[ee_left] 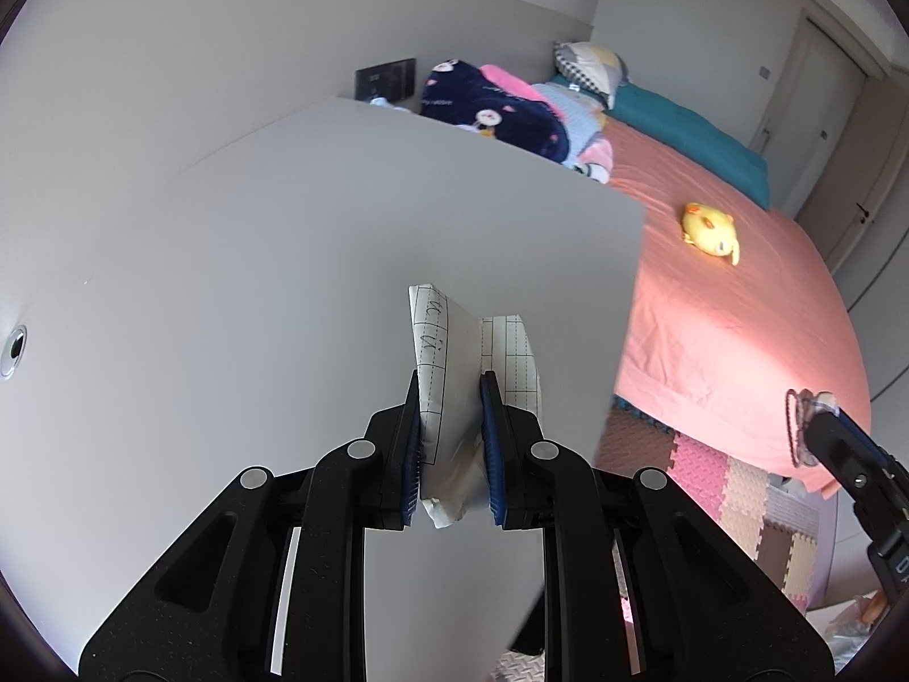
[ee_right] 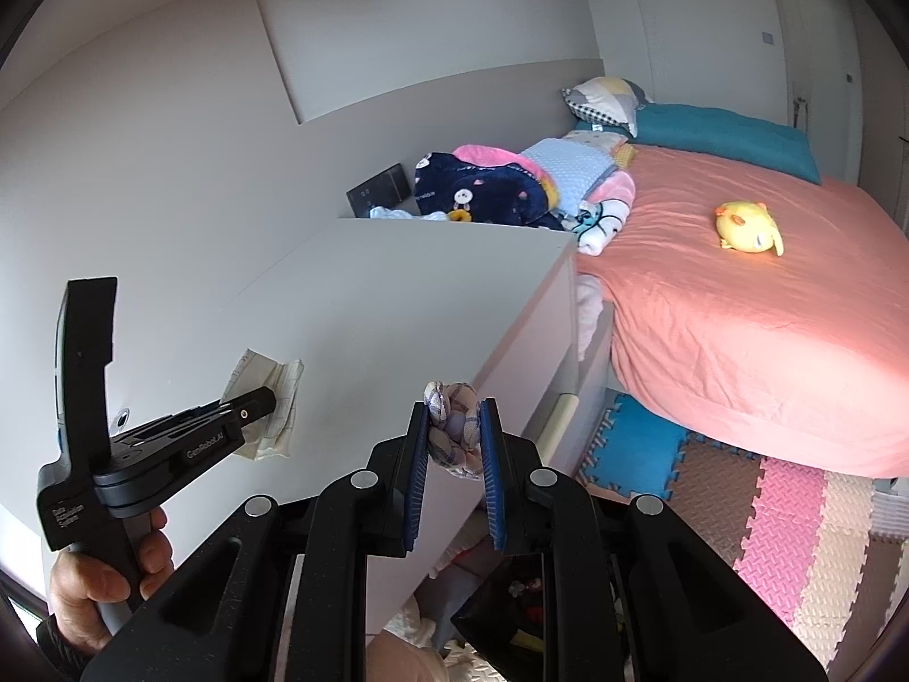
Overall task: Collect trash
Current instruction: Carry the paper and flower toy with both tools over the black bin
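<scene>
My left gripper (ee_left: 450, 392) is shut on a folded sheet of gridded paper (ee_left: 449, 364) with handwriting, held just over the white table top (ee_left: 255, 261). In the right wrist view the left gripper (ee_right: 267, 398) and the paper (ee_right: 267, 415) show at the left, over the same table (ee_right: 397, 295). My right gripper (ee_right: 453, 426) is shut on a crumpled wad of checked paper (ee_right: 454, 426), held above the table's front edge. In the left wrist view the right gripper (ee_left: 807, 426) shows at the far right with the wad (ee_left: 798, 420).
A bed with a salmon sheet (ee_right: 738, 329) stands to the right, with a yellow plush toy (ee_right: 750, 227), pillows and a blanket pile (ee_right: 488, 187). Coloured foam floor mats (ee_right: 767, 511) lie below. A dark trash bag (ee_right: 522, 602) sits under my right gripper. A cable hole (ee_left: 14, 349) is in the table.
</scene>
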A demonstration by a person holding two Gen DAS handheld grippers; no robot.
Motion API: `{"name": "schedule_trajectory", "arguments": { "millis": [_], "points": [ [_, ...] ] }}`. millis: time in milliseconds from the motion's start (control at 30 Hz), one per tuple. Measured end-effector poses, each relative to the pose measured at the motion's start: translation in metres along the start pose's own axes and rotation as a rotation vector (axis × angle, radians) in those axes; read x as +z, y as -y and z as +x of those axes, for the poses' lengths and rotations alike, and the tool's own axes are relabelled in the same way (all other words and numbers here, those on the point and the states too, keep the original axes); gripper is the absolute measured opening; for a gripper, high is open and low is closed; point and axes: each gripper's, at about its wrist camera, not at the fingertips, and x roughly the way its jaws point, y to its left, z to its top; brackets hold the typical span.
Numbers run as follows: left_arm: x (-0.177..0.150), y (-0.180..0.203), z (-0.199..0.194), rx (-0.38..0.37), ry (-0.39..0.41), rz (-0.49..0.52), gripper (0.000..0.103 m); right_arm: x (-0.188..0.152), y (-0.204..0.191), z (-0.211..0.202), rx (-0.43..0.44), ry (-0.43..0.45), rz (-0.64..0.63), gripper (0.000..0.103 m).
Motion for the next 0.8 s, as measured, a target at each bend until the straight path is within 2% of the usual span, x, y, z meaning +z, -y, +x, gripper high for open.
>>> {"name": "schedule_trajectory", "arguments": {
  "millis": [800],
  "points": [
    [-0.032,0.103,-0.004,-0.115,-0.002,0.221,0.018,-0.031,0.072,-0.050,-0.093,0.043,0.115,0.019]
  ]
}}
